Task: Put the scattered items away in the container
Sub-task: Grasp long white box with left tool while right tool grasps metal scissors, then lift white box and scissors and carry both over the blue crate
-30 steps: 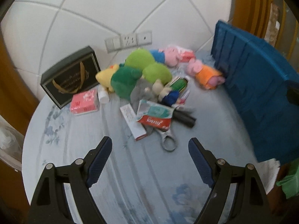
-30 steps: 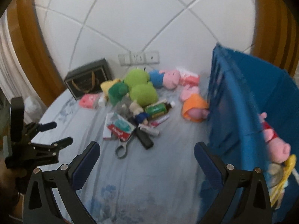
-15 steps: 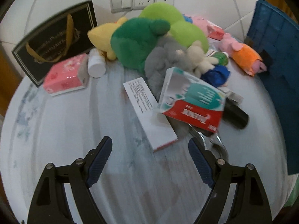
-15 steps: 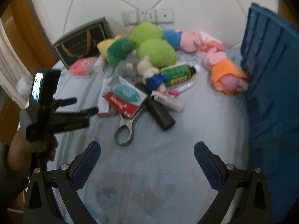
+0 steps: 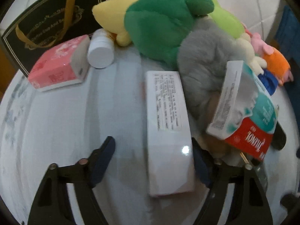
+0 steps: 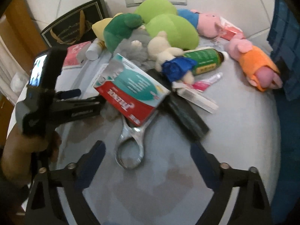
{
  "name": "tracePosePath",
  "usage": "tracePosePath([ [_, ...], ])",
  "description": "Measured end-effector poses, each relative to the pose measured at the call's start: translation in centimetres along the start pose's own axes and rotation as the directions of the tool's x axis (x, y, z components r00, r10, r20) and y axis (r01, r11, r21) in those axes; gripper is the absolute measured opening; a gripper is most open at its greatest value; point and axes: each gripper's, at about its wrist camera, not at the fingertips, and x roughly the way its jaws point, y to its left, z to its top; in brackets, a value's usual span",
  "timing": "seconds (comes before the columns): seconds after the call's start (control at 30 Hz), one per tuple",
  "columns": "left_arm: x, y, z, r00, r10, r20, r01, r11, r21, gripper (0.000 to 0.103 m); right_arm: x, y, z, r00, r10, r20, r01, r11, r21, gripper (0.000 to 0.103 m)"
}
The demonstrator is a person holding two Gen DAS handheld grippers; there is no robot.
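My left gripper (image 5: 152, 157) is open, its fingers on either side of the near end of a long white box (image 5: 166, 131) lying on the table; the right finger is close against the box. A red-and-teal box (image 5: 247, 116) leans on the pile to its right. My right gripper (image 6: 148, 159) is open and empty above metal scissors (image 6: 131, 146), whose blades lie under the red-and-teal box (image 6: 131, 91). The left gripper also shows in the right wrist view (image 6: 78, 101). The blue container (image 6: 286, 56) stands at the right.
Plush toys (image 6: 165, 28) are heaped at the back with a green bottle (image 6: 204, 61), a black bar (image 6: 185, 118), a pink tube (image 6: 206, 80). A pink tissue pack (image 5: 60, 65), white bottle (image 5: 101, 54) and black gift bag (image 5: 50, 20) sit back left.
My left gripper has moved forward and down until the white box lies between its fingers. My right gripper has moved closer to the scissors and the pile.
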Motion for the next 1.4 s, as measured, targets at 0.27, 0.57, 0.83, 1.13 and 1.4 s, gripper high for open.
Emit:
tracePosePath([
  [0.27, -1.7, 2.8, -1.9, 0.999, -0.012, 0.04, 0.012, 1.0, -0.004, 0.044, 5.6, 2.2, 1.4, 0.996, -0.064, -0.068, 0.065, 0.998, 0.008, 0.05],
  [0.57, -4.5, 3.6, -5.7, 0.999, -0.027, 0.018, 0.028, 0.999, -0.043, 0.044, 5.9, 2.4, 0.3, 0.989, -0.075, -0.126, 0.074, 0.997, -0.009, 0.037],
  [0.83, -6.0, 3.2, -9.7, 0.999, -0.035, -0.037, 0.032, 0.997, -0.074, 0.043, 3.2, 1.4, -3.5, 0.979, -0.057, -0.196, 0.059, 0.998, 0.005, 0.036],
  [1.13, -9.4, 2.4, -12.6, 0.998, -0.03, -0.055, 0.024, 0.994, -0.108, 0.042, -0.5, 0.8, -6.2, 0.979, -0.043, -0.2, 0.048, 0.999, 0.021, 0.036],
  [1.4, -13.5, 0.9, -13.1, 0.999, -0.005, -0.04, 0.001, 0.994, -0.11, 0.041, -5.0, 0.9, -6.4, 0.989, -0.004, -0.149, 0.005, 1.0, 0.006, 0.036],
])
